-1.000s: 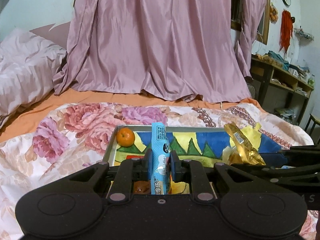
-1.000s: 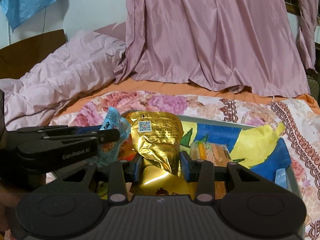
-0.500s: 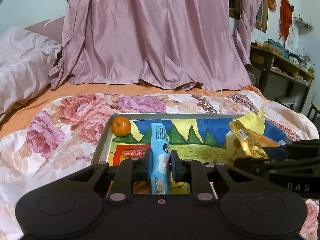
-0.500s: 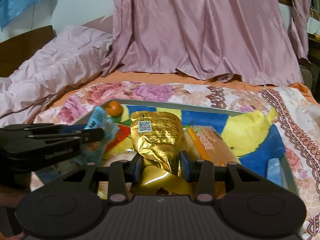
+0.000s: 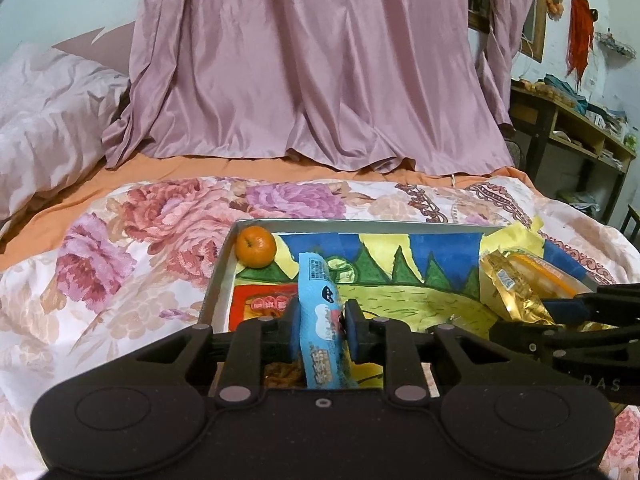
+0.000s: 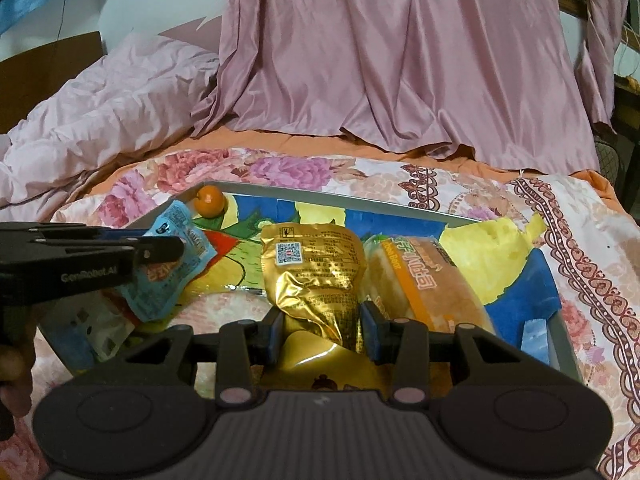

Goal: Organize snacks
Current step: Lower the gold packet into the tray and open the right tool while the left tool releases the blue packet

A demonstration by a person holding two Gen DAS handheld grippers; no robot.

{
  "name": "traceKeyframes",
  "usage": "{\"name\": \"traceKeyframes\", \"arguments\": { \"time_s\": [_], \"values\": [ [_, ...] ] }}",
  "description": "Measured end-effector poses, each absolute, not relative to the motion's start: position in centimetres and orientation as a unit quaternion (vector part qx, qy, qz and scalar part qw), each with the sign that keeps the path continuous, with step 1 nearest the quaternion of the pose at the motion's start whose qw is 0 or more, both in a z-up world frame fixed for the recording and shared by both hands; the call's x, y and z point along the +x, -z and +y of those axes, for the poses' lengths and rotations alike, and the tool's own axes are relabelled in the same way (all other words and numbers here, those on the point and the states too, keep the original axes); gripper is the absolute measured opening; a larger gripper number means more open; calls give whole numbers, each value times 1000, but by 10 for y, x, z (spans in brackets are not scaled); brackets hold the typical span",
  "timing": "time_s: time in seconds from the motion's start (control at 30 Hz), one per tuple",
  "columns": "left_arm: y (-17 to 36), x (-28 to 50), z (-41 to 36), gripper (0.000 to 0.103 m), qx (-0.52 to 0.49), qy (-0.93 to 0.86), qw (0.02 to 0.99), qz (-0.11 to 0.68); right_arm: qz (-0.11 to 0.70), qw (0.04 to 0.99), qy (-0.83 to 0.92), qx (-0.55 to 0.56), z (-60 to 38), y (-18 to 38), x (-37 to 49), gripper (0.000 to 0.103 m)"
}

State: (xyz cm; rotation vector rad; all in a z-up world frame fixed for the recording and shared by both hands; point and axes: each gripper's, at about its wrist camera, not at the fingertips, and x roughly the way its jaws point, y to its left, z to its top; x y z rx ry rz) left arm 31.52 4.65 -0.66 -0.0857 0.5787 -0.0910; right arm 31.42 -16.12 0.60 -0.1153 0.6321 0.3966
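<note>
Pinching a glossy blue packet point(image 5: 320, 322), the left gripper point(image 5: 320, 322) is closing its pads on the slim wrapper's middle, holding it upright over the tray's point(image 5: 218, 280) near-left part. The right gripper point(image 6: 322, 328) is clamping a crinkled gold foil bag point(image 6: 312, 268) above the tray's near side, just beside a clear-wrapped bread pack point(image 6: 424, 284). A round orange point(image 5: 255, 247) is sitting in the far-left corner; the painted tray floor's middle is lying bare on the floral blanket point(image 5: 120, 248).

Both wrist views face the curtain point(image 5: 320, 64), close above the shared tray point(image 6: 452, 213).
</note>
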Motion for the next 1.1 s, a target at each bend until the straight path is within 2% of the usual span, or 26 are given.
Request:
{"name": "traceKeyframes", "arguments": {
  "time_s": [0.3,0.43,0.6,0.9,1.0,1.1],
  "values": [
    [9,314,52,26,-52,45,957,282,309,932,-180,-55,-172,-4,320,44],
    [13,317,51,34,-44,33,953,297,309,931,-182,-65,-169,-3,319,45],
    [15,313,53,36,-46,38,955,292,305,932,-183,-74,-168,-1,315,46],
    [14,311,51,40,-42,38,955,290,293,933,-188,-89,-163,0,308,57],
    [14,310,50,49,-41,41,956,288,292,933,-188,-89,-162,1,306,60],
    [12,308,49,62,-43,38,957,284,292,934,-188,-89,-161,0,304,61]
  ]
}}
